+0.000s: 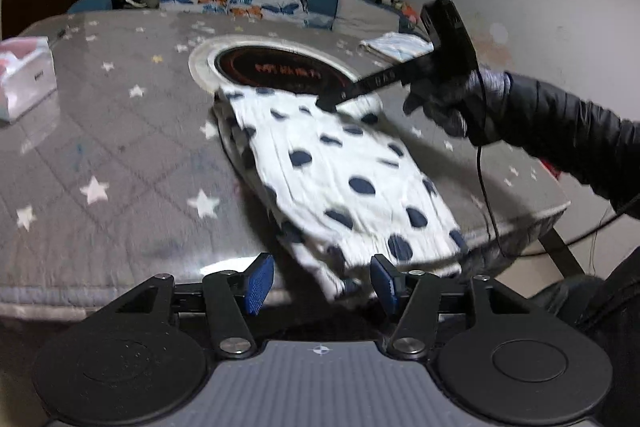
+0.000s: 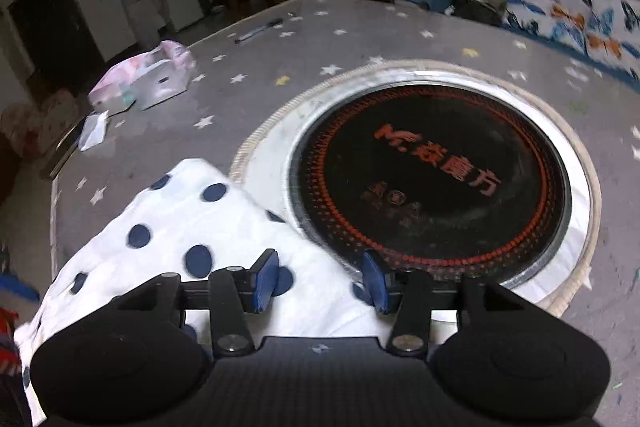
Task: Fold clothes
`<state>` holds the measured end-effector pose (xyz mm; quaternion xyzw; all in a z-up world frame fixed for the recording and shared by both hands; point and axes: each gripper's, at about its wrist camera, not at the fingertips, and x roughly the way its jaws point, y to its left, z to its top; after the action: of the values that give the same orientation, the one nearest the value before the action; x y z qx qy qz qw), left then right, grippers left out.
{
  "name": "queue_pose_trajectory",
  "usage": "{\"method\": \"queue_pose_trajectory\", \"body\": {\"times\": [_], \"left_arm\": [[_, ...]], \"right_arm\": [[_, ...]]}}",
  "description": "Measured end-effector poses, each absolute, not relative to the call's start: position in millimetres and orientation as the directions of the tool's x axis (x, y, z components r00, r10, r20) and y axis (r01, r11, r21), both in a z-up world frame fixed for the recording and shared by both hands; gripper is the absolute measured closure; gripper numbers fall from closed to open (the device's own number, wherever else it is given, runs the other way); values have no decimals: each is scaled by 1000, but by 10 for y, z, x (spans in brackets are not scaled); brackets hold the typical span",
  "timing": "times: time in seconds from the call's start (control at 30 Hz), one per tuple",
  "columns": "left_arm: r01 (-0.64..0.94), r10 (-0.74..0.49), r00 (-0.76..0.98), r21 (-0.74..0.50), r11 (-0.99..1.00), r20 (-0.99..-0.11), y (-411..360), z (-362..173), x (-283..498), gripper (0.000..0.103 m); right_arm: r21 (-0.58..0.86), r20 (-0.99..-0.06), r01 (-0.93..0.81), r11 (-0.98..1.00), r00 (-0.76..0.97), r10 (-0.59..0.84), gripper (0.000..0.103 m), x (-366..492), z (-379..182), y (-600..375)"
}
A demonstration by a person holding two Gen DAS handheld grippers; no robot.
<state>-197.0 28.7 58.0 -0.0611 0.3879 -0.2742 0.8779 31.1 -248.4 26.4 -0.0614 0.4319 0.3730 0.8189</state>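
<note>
Jaws of both the left gripper (image 1: pixel 322 281) and right gripper (image 2: pixel 320 279) stand spread, gripping nothing. Folded spotted cloth (image 1: pixel 340 179) lies on the bench (image 1: pixel 120 131), long axis running from the near edge toward the round hob (image 2: pixel 432 179).

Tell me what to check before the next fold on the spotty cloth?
1. Left gripper open: ok, jaws wide apart.
2. Right gripper open: ok, nothing pinched.
3. Polka-dot cloth folded flat: ok, it lies as a layered rectangle.
4. Cloth fully on the table: not ok, its near end hangs over the edge.
5. Cloth clear of the round cooktop: not ok, a corner overlaps its rim.
6. Cooktop off: cannot tell.
</note>
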Motion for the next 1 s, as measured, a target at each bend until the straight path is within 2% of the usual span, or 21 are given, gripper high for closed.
{"method": "queue_pose_trajectory", "body": {"times": [0.03, 0.07, 0.1, 0.2, 0.3, 0.4, 0.7, 0.77, 0.87, 0.93, 0.97, 1.0], "left_arm": [[437, -533, 541, -325, 839, -650, 282, 562, -1973, 46], [440, -538, 533, -329, 836, -653, 277, 543, -1977, 46], [442, -542, 525, -334, 832, -656, 272, 525, -1980, 47], [449, -551, 508, -342, 825, -662, 250, 484, -1969, 49], [459, -558, 506, -342, 820, -658, 231, 482, -1878, 57], [465, -548, 520, -322, 825, -655, 208, 489, -1724, 62], [465, -536, 517, -306, 831, -668, 304, 544, -1479, 62], [462, -541, 518, -316, 829, -662, 366, 552, -1565, 58], [462, -548, 516, -324, 826, -658, 429, 556, -1692, 55], [470, -546, 508, -317, 824, -666, 415, 543, -1764, 55], [474, -542, 503, -310, 824, -673, 396, 532, -1796, 55], [482, -538, 499, -298, 824, -679, 358, 508, -1815, 55]], "right_arm": [[241, -754, -660, 711, 334, 565, 58, 331, 246, -2500], [252, -754, -659, 709, 325, 570, 63, 335, 239, -2514], [255, -755, -660, 706, 320, 572, 74, 331, 240, -2521], [236, -759, -662, 712, 331, 560, 89, 264, 290, -2548], [202, -759, -648, 734, 370, 536, 92, 190, 336, -2619], [179, -759, -597, 782, 421, 496, 94, 115, 354, -2770], [165, -763, -486, 858, 489, 423, 94, -152, 375, -3247], [165, -758, -487, 858, 494, 427, 94, -183, 405, -3258], [161, -741, -509, 846, 504, 444, 88, -181, 470, -3200], [157, -729, -524, 837, 510, 456, 87, -179, 514, -3162], [155, -723, -531, 833, 513, 462, 85, -178, 536, -3143], [154, -720, -542, 826, 511, 469, 78, -167, 542, -3091]]}}
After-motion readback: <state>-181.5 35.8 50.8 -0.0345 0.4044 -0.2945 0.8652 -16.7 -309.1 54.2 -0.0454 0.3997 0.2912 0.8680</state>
